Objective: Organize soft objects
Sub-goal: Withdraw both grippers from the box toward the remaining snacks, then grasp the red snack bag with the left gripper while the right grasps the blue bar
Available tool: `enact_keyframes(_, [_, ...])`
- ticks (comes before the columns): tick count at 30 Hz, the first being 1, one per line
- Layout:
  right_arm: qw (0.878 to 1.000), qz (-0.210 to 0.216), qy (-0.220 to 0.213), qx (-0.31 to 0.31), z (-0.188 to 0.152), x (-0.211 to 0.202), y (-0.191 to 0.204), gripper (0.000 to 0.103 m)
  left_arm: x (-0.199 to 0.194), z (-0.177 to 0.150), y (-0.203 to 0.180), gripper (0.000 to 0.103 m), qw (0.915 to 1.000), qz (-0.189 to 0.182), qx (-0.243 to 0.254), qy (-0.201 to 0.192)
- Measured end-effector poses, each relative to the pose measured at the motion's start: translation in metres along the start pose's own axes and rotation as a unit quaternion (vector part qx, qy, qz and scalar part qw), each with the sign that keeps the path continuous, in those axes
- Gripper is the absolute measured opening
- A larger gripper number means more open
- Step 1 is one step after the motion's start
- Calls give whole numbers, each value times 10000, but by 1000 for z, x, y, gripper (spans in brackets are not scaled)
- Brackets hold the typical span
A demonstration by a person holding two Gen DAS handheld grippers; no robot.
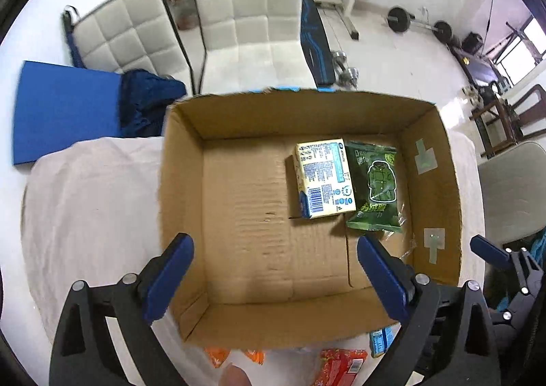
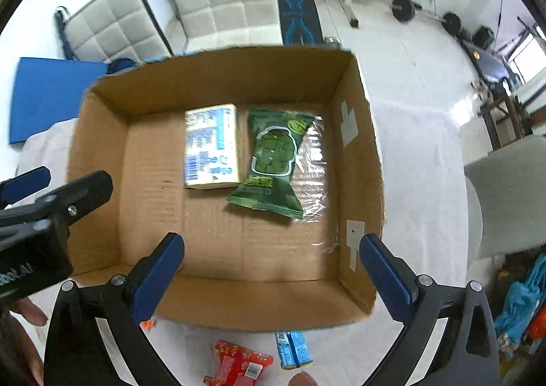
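Two packs lie side by side, touching, on the floor of the open cardboard box (image 1: 184, 201), toward its far right: a pale yellow tissue pack (image 1: 324, 177) and a green snack bag (image 1: 375, 188). Both the left hand-held gripper (image 1: 274, 280) and the right hand-held gripper (image 2: 271, 276) hang above the box, spread wide and holding nothing. On the cloth-covered desk (image 1: 88, 201) near the box's front wall lie a red packet (image 2: 239, 369) and a blue packet (image 2: 293, 348).

Bright daylight floods both fisheye views from windows (image 1: 518, 55) far to the right — the white floor (image 1: 392, 55) washes out. Clear film (image 2: 314, 154) ahead of the right hand-held gripper (image 2: 271, 251) glares. Edges bow and darken; box rims smear slightly.
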State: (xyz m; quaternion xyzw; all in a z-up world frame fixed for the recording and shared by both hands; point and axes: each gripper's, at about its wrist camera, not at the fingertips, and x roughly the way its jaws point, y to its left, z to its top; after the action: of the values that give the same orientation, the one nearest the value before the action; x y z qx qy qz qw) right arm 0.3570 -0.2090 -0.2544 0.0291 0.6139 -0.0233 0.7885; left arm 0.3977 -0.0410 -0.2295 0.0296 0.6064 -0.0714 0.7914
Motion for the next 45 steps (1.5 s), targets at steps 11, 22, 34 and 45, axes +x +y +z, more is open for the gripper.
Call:
enact_keyframes(11, [9981,310,-490,-201,-38,-66,6,103,-65,-47,2,98,9979,191,-194,-585])
enact_keyframes(22, [9978,604,99,236,-100,-49,-39,103,-50,-117,54,98,9939,576,-936,-83])
enact_keyframes(34, [9896,324,1377,281,-177,54,-77,103,62,-220,2,98,9850,116,-758,1549])
enact_keyframes(45, [9829,106,1731,611,-227,69,-122,91,142,-248,-114,92,9736,-135,372,2249])
